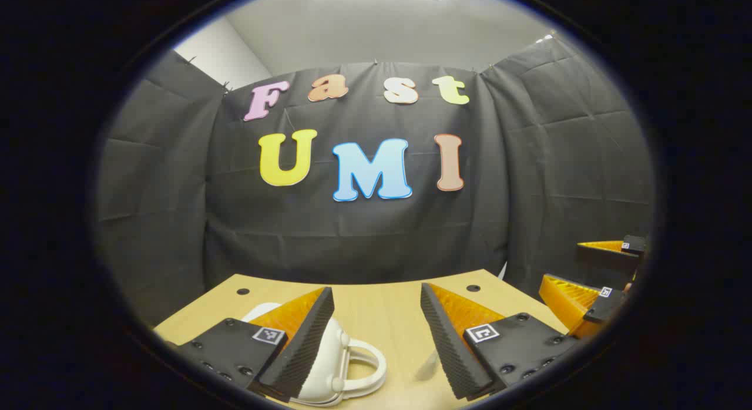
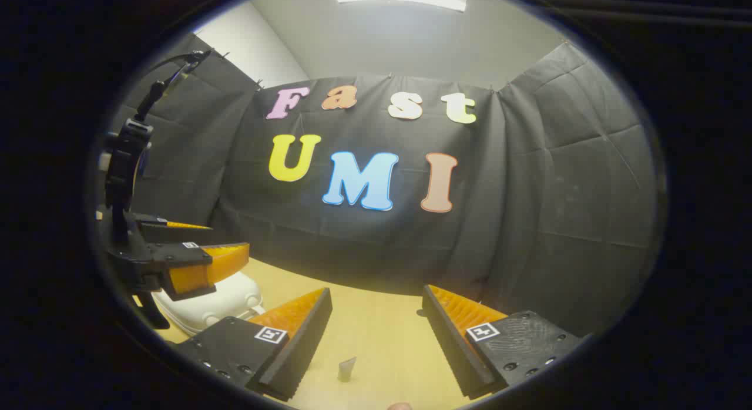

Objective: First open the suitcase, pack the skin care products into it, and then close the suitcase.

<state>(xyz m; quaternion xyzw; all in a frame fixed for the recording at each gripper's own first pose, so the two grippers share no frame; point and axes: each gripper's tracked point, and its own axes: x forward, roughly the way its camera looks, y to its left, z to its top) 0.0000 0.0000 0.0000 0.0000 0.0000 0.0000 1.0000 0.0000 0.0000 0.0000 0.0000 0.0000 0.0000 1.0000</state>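
Note:
A small white suitcase [image 1: 329, 363] with a looped handle lies shut on the wooden table [image 1: 382, 298], partly behind my left gripper's near finger. My left gripper [image 1: 376, 304] hangs open above the table, just right of the case. The right gripper [image 1: 578, 263] shows at the far right edge, fingers apart. In the right gripper view, my right gripper [image 2: 376, 304] stands open over the table [image 2: 382, 339]. A small grey tube [image 2: 346, 369] lies between its fingers, lower down. The white suitcase [image 2: 217, 304] sits to the left, under the left gripper [image 2: 205, 245], which is open.
Black cloth walls close the booth behind and on both sides. Two small dark holes [image 1: 242, 292] mark the table's back corners. A pale blurred object [image 1: 427, 363] lies on the table beside my left gripper's right finger.

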